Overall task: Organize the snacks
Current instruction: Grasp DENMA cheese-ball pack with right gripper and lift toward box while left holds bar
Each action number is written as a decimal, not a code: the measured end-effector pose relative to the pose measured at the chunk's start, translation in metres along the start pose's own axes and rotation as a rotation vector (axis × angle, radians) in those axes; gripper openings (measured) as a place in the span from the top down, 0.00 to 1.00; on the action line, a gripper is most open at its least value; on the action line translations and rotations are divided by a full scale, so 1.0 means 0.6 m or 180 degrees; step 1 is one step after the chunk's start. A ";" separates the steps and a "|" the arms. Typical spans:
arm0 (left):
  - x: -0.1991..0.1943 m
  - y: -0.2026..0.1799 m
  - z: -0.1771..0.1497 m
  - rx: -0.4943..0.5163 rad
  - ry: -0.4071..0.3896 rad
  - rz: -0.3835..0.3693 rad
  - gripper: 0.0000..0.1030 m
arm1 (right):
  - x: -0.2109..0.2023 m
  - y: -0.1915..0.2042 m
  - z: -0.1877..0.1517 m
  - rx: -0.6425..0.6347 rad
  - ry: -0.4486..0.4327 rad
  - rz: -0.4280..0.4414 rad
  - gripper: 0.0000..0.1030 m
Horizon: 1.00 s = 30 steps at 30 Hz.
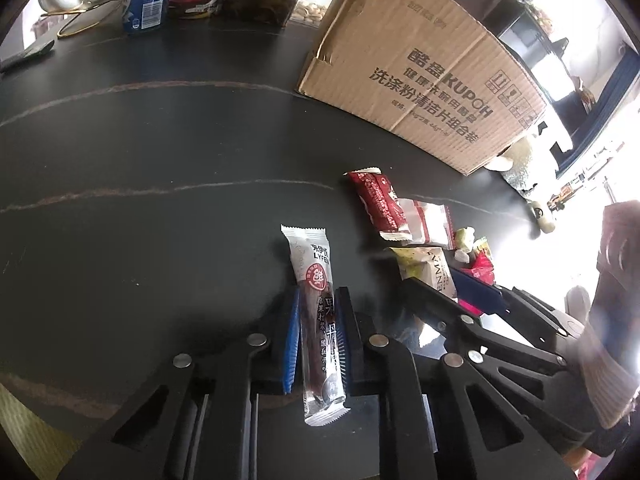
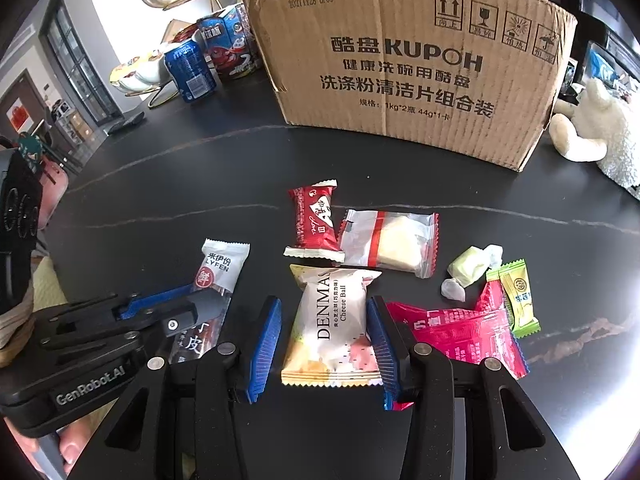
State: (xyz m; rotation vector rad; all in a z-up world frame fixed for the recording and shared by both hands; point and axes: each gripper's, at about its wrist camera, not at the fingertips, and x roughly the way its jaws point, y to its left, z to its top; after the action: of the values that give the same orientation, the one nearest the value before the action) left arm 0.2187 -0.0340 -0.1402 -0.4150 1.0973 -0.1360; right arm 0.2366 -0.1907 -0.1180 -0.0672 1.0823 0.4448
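Note:
My left gripper (image 1: 319, 300) is shut on a long white LYFEN fruit-strip packet (image 1: 316, 312), still low over the black table; it also shows in the right wrist view (image 2: 216, 280). My right gripper (image 2: 324, 312) is open, its blue pads either side of a DENMA Cheese Ball packet (image 2: 332, 324) lying on the table. The right pad touches or nearly touches the packet; the left pad stands apart. The cardboard KUPOH box (image 2: 404, 64) stands open-topped behind the snacks; it also shows in the left wrist view (image 1: 424, 64).
Loose snacks lie on the table: a red packet (image 2: 316, 224), a clear-and-red wrapped cake (image 2: 392, 240), a pale green candy (image 2: 472, 268), a green sachet (image 2: 518, 300), a pink packet (image 2: 468, 328). A blue can (image 2: 192, 72), snack boxes and a plush toy (image 2: 592, 128) stand at the back.

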 end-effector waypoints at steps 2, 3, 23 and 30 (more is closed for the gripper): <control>0.000 -0.001 0.000 0.0022 0.0004 0.0002 0.83 | 0.003 -0.004 0.000 0.0052 0.0012 0.0014 0.57; -0.001 -0.002 0.000 0.0042 -0.0008 0.0009 0.83 | 0.004 -0.005 0.000 0.0067 0.0014 0.0017 0.62; -0.081 -0.021 0.013 0.0443 -0.0434 -0.0011 0.84 | -0.065 0.014 0.003 0.0196 -0.0300 -0.0130 0.69; -0.122 -0.043 0.029 0.0610 -0.0672 -0.0063 0.84 | -0.117 0.022 0.022 0.0200 -0.0548 -0.0204 0.69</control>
State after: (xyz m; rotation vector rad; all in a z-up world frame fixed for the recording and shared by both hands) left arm 0.2032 -0.0304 -0.0625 -0.2615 0.8638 -0.2084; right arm 0.2153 -0.1972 -0.0491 -0.0078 0.9213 0.3520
